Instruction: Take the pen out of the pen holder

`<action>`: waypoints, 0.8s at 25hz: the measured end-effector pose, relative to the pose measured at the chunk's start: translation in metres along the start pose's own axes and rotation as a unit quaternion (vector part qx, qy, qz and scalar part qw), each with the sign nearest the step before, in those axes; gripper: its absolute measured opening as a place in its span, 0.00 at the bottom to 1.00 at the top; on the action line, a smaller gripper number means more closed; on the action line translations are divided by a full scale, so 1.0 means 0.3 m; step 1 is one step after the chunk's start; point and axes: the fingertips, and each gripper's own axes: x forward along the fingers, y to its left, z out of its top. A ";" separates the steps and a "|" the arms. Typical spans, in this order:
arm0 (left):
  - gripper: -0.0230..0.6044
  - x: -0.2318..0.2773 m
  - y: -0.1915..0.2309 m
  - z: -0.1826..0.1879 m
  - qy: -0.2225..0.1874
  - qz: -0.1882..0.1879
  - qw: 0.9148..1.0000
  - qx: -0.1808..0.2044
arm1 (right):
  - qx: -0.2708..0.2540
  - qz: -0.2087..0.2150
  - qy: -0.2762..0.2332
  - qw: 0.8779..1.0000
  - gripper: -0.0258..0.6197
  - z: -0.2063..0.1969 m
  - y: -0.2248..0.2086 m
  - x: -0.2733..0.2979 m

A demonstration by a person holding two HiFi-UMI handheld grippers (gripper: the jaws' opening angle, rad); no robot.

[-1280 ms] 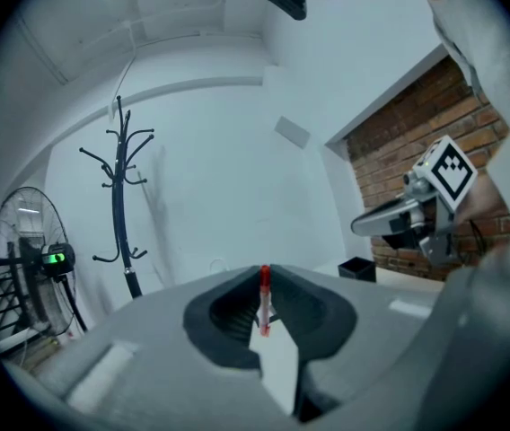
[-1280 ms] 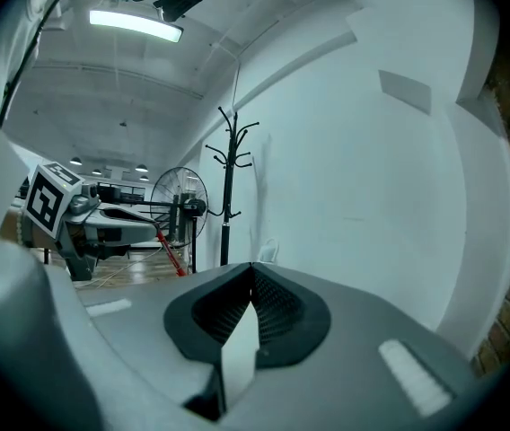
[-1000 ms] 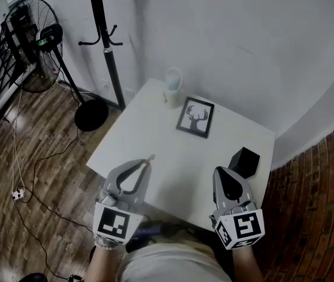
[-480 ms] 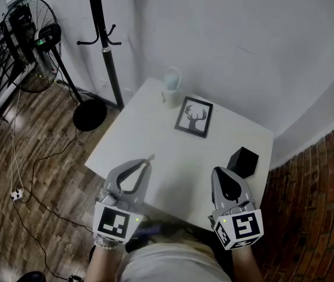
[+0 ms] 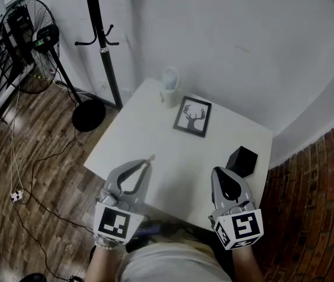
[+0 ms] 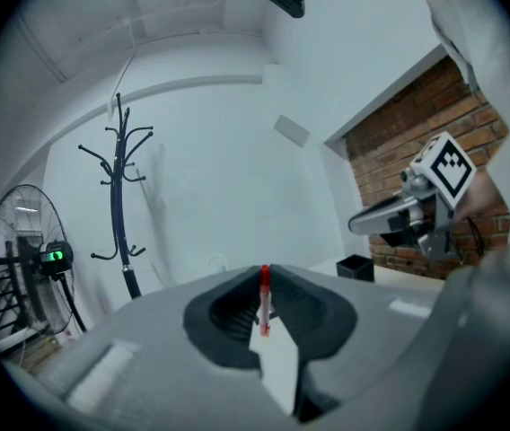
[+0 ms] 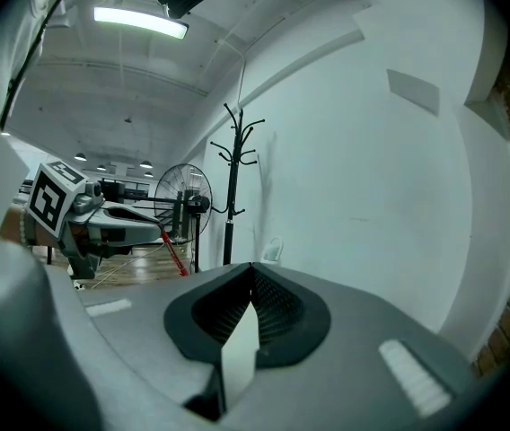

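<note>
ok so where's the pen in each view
Head view: pen at the left gripper's tip, lower left.
Left gripper view: pen at centre, pinched in the jaws.
Right gripper view: pen left of centre, jutting from the left gripper.
Shared landmark: coat stand, in all three.

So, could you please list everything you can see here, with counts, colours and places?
Table: one, white, in the wall corner.
Pen holder: one, black, table's right side.
Picture frame: one, black, deer print, far half of the table.
Cup-like container: one, pale, table's far corner.
Coat stand: one, black, floor left of the table.
Fan: one, black, far left.
Pen: one, red, in the left gripper.
Left gripper: grey, shut on the pen.
Right gripper: grey, shut, empty, beside the pen holder.
</note>
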 end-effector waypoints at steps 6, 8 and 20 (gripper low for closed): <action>0.08 0.001 -0.003 -0.002 0.001 0.000 1.000 0.002 | -0.002 0.002 0.000 1.000 0.05 -0.001 0.001 0.000; 0.08 0.002 -0.006 -0.005 0.002 0.000 1.000 0.003 | -0.003 0.002 0.001 1.000 0.05 -0.005 -0.001 0.000; 0.08 -0.002 -0.002 -0.003 -0.003 -0.002 1.000 0.009 | -0.005 0.001 0.002 1.000 0.05 -0.004 0.008 -0.001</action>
